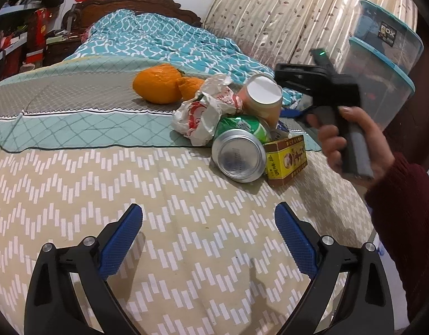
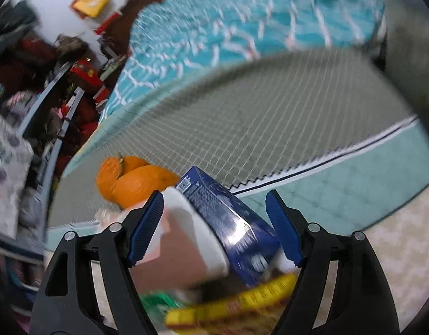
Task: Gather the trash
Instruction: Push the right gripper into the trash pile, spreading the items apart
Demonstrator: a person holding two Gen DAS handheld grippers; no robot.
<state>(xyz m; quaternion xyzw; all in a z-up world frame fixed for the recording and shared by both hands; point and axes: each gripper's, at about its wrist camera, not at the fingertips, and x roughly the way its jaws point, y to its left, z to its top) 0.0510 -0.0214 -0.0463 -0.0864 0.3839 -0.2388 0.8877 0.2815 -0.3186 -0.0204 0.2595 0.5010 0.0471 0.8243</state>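
A trash pile lies on the bed: a crumpled white-and-red wrapper (image 1: 203, 111), a paper cup (image 1: 263, 97) on its side, a green can (image 1: 238, 150) and a yellow box (image 1: 287, 159). My left gripper (image 1: 209, 223) hovers open over the zigzag sheet in front of the pile, holding nothing. A hand (image 1: 351, 142) holds my right gripper's body (image 1: 320, 83) behind the cup, its fingertips hidden there. In the blurred right wrist view, my right gripper (image 2: 214, 195) is open above the pile. The cup (image 2: 183, 240) and a dark blue box (image 2: 228, 217) lie between its fingers.
Two oranges (image 1: 161, 83) sit on the bed just left of the pile and show as oranges (image 2: 136, 184) ahead of the right gripper. A rumpled teal quilt (image 1: 164, 39) covers the far bed. Stacked plastic storage boxes (image 1: 382, 64) stand at the right, cluttered shelves (image 1: 16, 42) at the left.
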